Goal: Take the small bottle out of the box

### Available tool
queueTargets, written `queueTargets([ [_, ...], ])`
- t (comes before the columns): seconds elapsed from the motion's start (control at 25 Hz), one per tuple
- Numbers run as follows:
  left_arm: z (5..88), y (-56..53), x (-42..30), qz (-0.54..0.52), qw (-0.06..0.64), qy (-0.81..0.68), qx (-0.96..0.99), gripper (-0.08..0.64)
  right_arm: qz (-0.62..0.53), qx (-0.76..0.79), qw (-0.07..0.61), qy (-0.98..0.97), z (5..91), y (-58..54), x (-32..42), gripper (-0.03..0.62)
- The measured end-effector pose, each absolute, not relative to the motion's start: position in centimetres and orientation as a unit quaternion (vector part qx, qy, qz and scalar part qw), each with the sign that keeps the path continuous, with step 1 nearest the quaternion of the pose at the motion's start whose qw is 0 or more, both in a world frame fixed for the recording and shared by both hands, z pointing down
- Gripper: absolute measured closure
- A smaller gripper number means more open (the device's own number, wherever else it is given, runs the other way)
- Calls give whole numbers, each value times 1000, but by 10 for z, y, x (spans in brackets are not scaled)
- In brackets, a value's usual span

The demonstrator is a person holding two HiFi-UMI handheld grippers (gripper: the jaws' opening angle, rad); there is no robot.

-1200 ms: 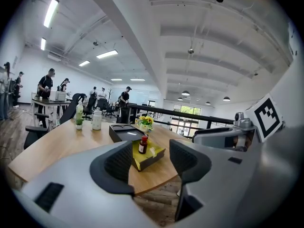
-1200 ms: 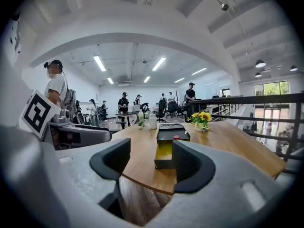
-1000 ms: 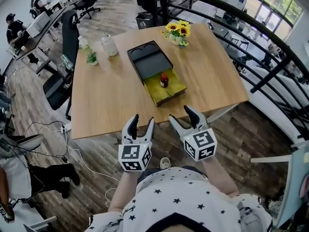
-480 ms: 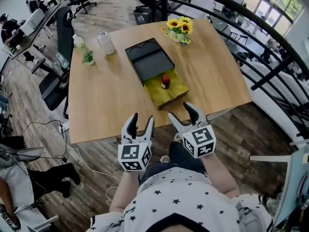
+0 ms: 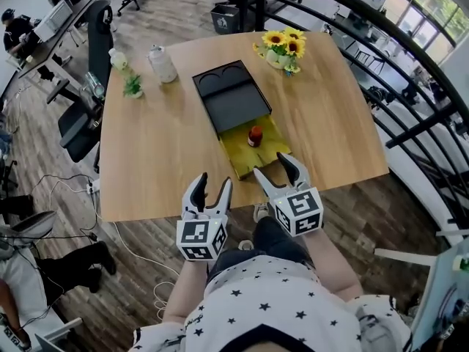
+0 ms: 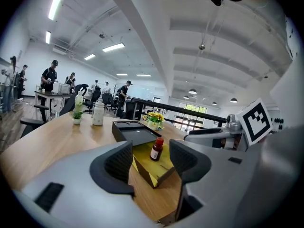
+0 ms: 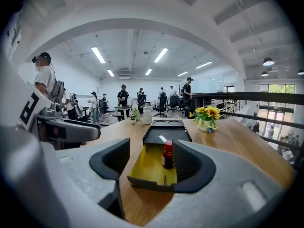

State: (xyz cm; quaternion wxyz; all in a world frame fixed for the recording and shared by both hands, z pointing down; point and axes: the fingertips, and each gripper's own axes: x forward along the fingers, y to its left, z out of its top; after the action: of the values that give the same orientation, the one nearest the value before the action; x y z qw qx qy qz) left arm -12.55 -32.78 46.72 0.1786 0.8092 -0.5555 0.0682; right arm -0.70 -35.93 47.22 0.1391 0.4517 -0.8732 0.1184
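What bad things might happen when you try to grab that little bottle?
The small bottle stands upright in the yellow drawer of the box, so a bump from the right gripper might tip it over. Its open fingers could also catch a drawer wall and drag the box. The drawer's end lies near the table edge, so a pull might slide it off.

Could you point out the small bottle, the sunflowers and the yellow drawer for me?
small bottle (image 5: 254, 136): head view, middle of its body.
sunflowers (image 5: 294, 47): head view, on a yellow bloom.
yellow drawer (image 5: 251, 158): head view, bare floor near the bottle.
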Motion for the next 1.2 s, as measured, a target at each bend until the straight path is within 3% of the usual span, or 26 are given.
queueTargets([
  [0.96, 514, -407, -126, 93, 208, -571, 788, 337, 123, 412, 225, -874, 554, -473, -27, 333],
  [1.2, 520, -414, -123, 100, 212, -571, 787, 337, 116, 421, 232, -869, 563, -482, -23, 397],
])
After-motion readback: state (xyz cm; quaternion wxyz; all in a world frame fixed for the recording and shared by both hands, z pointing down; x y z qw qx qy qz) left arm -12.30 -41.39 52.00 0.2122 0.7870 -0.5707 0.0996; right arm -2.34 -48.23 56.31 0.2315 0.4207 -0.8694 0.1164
